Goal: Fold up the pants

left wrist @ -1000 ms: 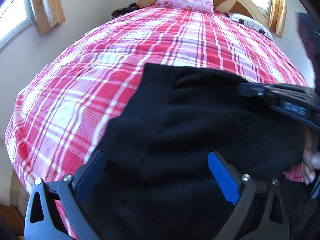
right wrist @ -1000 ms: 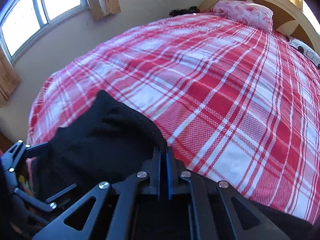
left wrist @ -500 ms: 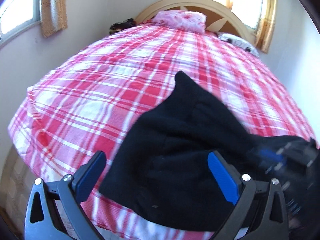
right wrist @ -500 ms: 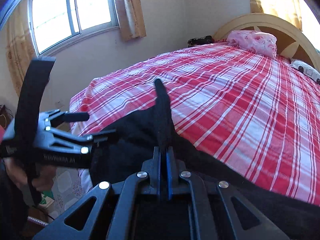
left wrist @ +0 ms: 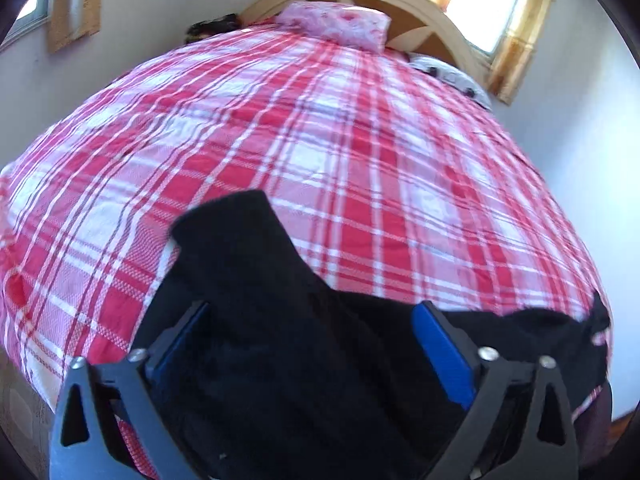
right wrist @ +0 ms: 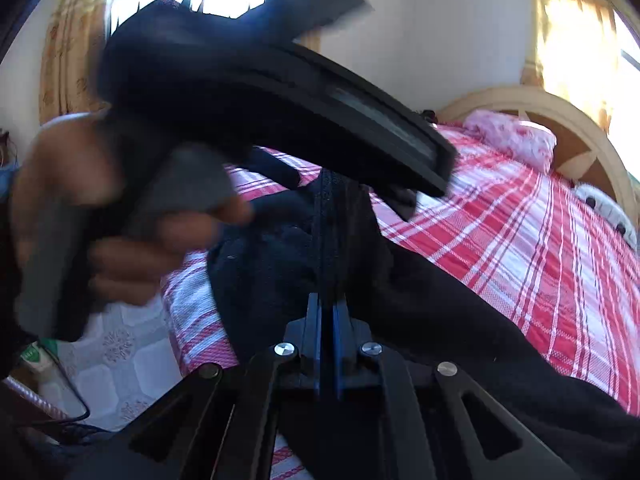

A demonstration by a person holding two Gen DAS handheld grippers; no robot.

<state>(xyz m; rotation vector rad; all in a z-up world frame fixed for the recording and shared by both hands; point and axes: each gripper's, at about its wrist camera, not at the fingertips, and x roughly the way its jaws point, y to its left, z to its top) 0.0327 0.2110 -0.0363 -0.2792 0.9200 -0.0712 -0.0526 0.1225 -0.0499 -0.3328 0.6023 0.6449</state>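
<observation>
Since a moment ago the black pants (left wrist: 256,320) have been drawn across the foot of the plaid-covered bed (left wrist: 360,140), one end now poking up toward the pink pillow (left wrist: 336,26). Over them, the left gripper (left wrist: 316,344) has its jaws wide but closing, cloth between, not pinched. Pinching a fold of pants, the right gripper (right wrist: 327,312) is clamped tight.

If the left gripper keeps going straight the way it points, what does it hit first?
Most likely the black pants: the cloth lies right between the closing fingers of the left gripper, which do not press on it yet. Past them comes the plaid bedspread; depth is hard to judge.
</observation>
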